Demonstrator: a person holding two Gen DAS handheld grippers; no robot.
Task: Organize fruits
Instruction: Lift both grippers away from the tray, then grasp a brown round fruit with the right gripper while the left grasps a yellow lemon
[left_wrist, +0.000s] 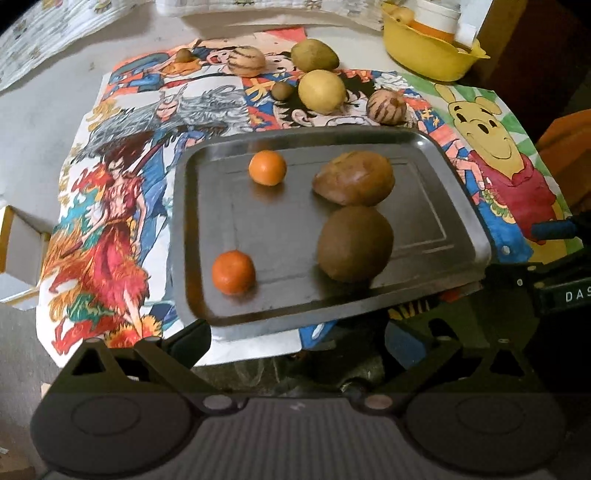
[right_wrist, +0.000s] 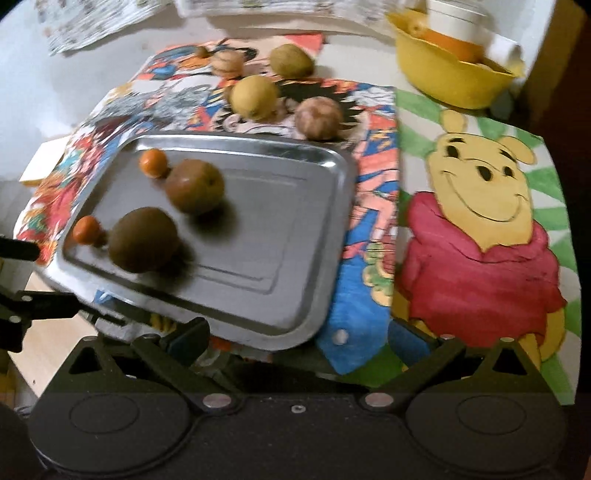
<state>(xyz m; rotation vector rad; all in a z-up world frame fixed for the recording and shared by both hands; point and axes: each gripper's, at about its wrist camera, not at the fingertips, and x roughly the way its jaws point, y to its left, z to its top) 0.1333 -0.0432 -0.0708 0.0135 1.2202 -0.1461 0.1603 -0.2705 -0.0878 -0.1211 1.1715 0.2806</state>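
A metal tray lies on a cartoon-printed cloth. It holds two small oranges, a brown kiwi-like fruit and a reddish-brown fruit. Beyond the tray lie a yellow fruit, a green fruit, two striped round fruits and two small brown ones. My left gripper is open and empty at the tray's near edge. My right gripper is open and empty at the tray's near right corner.
A yellow bowl with a white cup stands at the back right. A Winnie-the-Pooh drawing covers the right side. A white box sits off the left edge. Printed paper lies at the back.
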